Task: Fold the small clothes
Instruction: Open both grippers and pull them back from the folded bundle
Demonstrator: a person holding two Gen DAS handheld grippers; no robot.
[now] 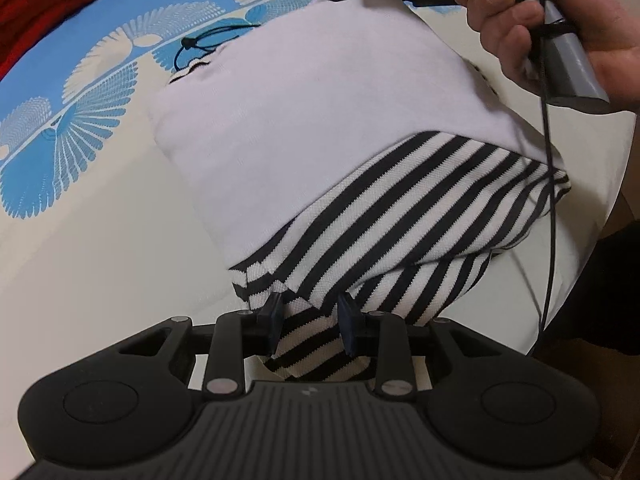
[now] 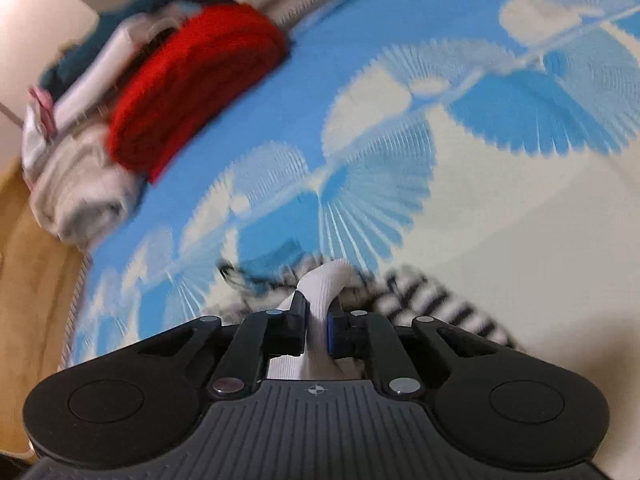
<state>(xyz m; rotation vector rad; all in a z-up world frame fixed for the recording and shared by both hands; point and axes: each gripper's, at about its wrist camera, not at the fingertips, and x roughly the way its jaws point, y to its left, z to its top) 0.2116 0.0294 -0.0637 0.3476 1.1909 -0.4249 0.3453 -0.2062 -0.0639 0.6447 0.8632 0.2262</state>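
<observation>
The garment [image 1: 320, 128] lies on a bed cover [image 1: 80, 240] printed with blue and white fans. It is a small piece of clothing with a plain white body and black-and-white striped knit [image 1: 420, 208] at the near end. It looks light, soft and limp, so it will likely sag and drape wherever it is not supported, and the ribbed knit should give the pads decent friction. Edges and corners seem the best places to take hold, since a pinch in the middle would bunch the cloth.

The left tool [image 1: 310, 320] points steeply down at the striped end, its jaws partly apart with the striped cloth between them; the pads seem to press on it. The right tool [image 2: 318, 320], held in a person's hand [image 1: 560, 28], is clamped on a fold of the white fabric [image 2: 324, 280] at the far edge.

No basket or box is visible. At the far corner of the bed sits a pile of folded clothes: a red knit [image 2: 192, 88] on top, pale cloth [image 2: 84, 196] beneath.
</observation>
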